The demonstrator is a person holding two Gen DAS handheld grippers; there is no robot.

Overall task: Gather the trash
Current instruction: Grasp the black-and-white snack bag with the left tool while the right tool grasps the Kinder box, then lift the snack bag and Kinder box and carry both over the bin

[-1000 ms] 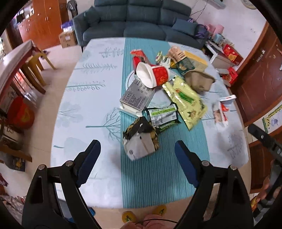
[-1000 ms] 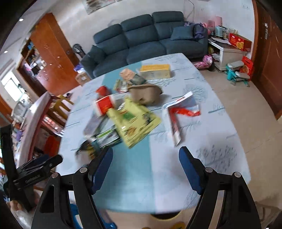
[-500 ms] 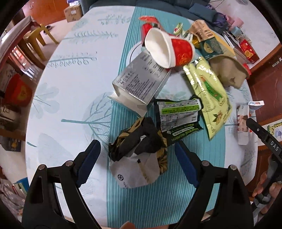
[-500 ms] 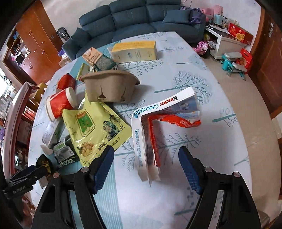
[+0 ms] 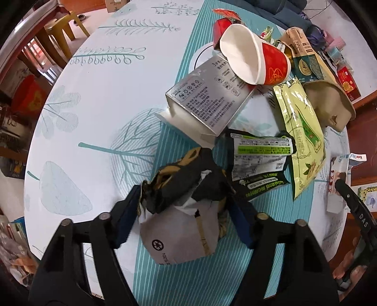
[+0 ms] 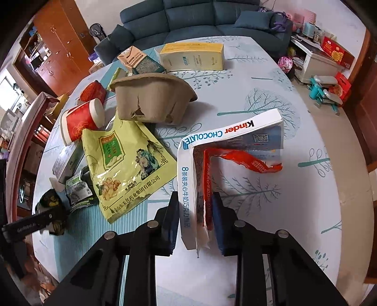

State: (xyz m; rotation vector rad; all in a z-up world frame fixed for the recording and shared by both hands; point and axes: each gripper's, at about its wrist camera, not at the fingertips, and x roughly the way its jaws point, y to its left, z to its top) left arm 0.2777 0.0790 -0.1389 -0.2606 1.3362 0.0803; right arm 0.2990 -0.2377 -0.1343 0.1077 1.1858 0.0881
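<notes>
My left gripper (image 5: 182, 211) is shut on a crumpled black and white paper bag (image 5: 186, 211) lying on the table's teal stripe; its fingers press both sides of the bag. My right gripper (image 6: 194, 220) is shut on a torn white Kinder chocolate box (image 6: 188, 186) with a red wrapper (image 6: 238, 160) hanging from it. More trash lies between them: a red paper cup (image 5: 254, 61), a silver carton (image 5: 209, 101), a green-black packet (image 5: 259, 162), a yellow-green pouch (image 6: 124, 164) and a brown pulp bowl (image 6: 150, 98).
A round table (image 5: 94, 98) with a leaf-print cloth holds everything. A yellow box (image 6: 192, 56) and a milk carton (image 6: 139, 61) lie at the far edge. A blue sofa (image 6: 188, 18) stands beyond, and wooden chairs (image 5: 56, 35) stand to the left.
Both grippers moved down to the table and closed: the left onto the crumpled paper bag, the right onto the Kinder box. They were wide open before.
</notes>
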